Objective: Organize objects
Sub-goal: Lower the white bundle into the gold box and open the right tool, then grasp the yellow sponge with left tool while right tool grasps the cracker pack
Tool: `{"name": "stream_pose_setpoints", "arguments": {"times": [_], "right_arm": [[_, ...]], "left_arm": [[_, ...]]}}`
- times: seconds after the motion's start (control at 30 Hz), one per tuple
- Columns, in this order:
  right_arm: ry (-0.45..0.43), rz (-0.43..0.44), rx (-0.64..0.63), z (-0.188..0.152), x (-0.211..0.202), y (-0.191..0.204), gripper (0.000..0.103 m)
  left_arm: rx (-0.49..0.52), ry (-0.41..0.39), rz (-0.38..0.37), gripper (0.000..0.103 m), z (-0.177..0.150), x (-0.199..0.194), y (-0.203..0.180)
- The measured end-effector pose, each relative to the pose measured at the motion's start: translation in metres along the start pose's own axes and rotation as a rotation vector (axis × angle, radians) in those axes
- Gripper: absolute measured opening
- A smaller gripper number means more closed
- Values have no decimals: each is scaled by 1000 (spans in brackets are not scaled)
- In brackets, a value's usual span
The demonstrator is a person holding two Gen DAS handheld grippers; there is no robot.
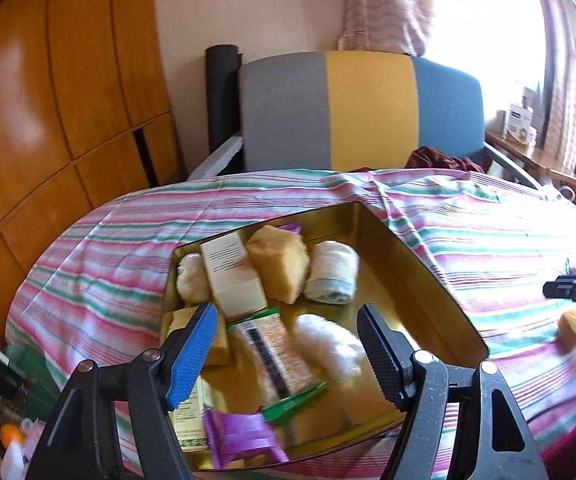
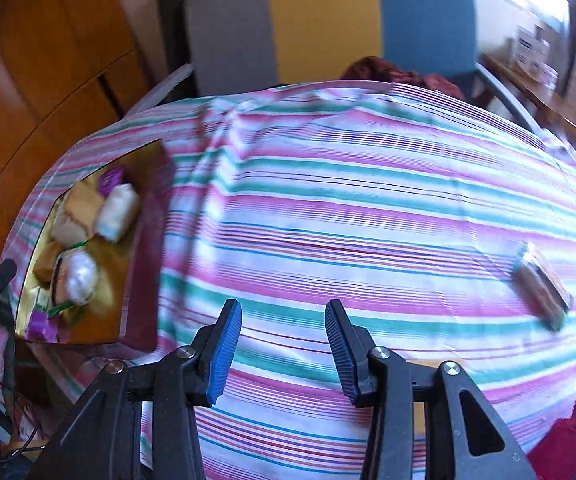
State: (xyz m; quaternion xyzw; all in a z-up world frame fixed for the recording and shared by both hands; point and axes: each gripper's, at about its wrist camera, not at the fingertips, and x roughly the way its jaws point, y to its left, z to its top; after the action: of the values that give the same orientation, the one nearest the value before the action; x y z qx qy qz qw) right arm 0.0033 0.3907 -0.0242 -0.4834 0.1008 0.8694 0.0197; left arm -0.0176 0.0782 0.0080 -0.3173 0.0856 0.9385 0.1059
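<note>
A gold tin (image 1: 420,264) lies on the striped cloth and holds a white box (image 1: 232,276), a yellow sponge (image 1: 280,264), a rolled towel (image 1: 334,272), white fluffy pads (image 1: 328,344), a snack bar (image 1: 276,356) and a purple wrapper (image 1: 240,436). My left gripper (image 1: 286,312) hovers open over the tin with nothing between its fingers. My right gripper (image 2: 283,306) is open over bare cloth, to the right of the tin (image 2: 144,248). A small yellow sponge (image 1: 574,328) and a blurred wrapped packet (image 2: 542,286) lie on the cloth to the right.
A grey, yellow and blue chair (image 1: 360,108) stands behind the table, with a dark red cloth (image 1: 440,160) on its seat. Wooden cupboards (image 1: 48,100) line the left. A side shelf (image 1: 528,152) with boxes stands at the far right. Clutter lies on the floor at lower left.
</note>
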Motion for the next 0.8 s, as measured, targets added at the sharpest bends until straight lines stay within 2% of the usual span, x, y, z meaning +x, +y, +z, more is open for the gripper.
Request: {"name": "stream_pose_setpoints", "arguments": {"times": [0.27, 0.4, 0.53, 0.7, 0.8], "right_arm": [[-9, -41, 170, -9, -27, -73, 44], [-17, -88, 270, -20, -48, -111, 44], [-37, -148, 336, -32, -71, -141, 44], [-39, -167, 401, -46, -86, -168, 44], [-31, -174, 414, -52, -90, -179, 44]], "left_arm": [[96, -13, -73, 73, 11, 6, -43], [147, -17, -151, 73, 21, 11, -74], [210, 12, -282, 73, 29, 20, -120], [275, 107, -462, 73, 32, 36, -185], [379, 111, -578, 73, 27, 37, -232]]}}
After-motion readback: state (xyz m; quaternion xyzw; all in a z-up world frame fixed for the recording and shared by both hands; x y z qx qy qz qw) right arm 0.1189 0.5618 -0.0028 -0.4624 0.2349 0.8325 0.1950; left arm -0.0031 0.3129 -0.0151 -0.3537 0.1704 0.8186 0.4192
